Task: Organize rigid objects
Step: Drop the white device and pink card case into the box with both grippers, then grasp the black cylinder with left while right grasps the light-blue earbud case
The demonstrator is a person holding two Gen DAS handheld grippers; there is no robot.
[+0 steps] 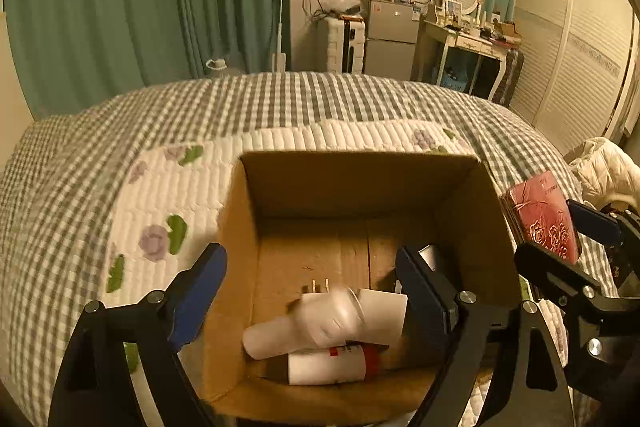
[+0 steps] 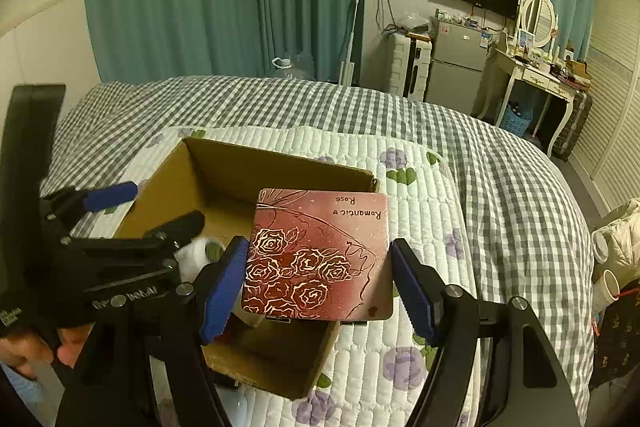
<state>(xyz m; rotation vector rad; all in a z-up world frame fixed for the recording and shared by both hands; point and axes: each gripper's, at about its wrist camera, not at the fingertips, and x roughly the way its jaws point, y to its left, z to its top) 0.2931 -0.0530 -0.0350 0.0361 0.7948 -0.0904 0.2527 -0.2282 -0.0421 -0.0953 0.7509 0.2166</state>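
An open cardboard box [image 1: 464, 211] stands on the bed; it also shows in the right wrist view [image 2: 224, 159]. Inside lie white bottles [image 1: 304, 327], one with a red band [image 1: 340, 365], and a white plug adapter [image 1: 382, 307]. A blurred white bottle [image 1: 336, 315] is in mid-air between my left gripper's fingers. My left gripper [image 1: 312, 279] is open over the box. My right gripper [image 2: 320, 283] holds a red rose-printed tin [image 2: 320, 251] over the box's right edge; the tin also shows at the right of the left wrist view [image 1: 544, 223].
The bed has a grey checked quilt [image 1: 280, 99] and a white floral pad [image 2: 420, 227]. Clothes lie at the bed's right edge [image 2: 616, 239]. Green curtains, a suitcase, a fridge and a dressing table [image 1: 472, 43] stand beyond the bed.
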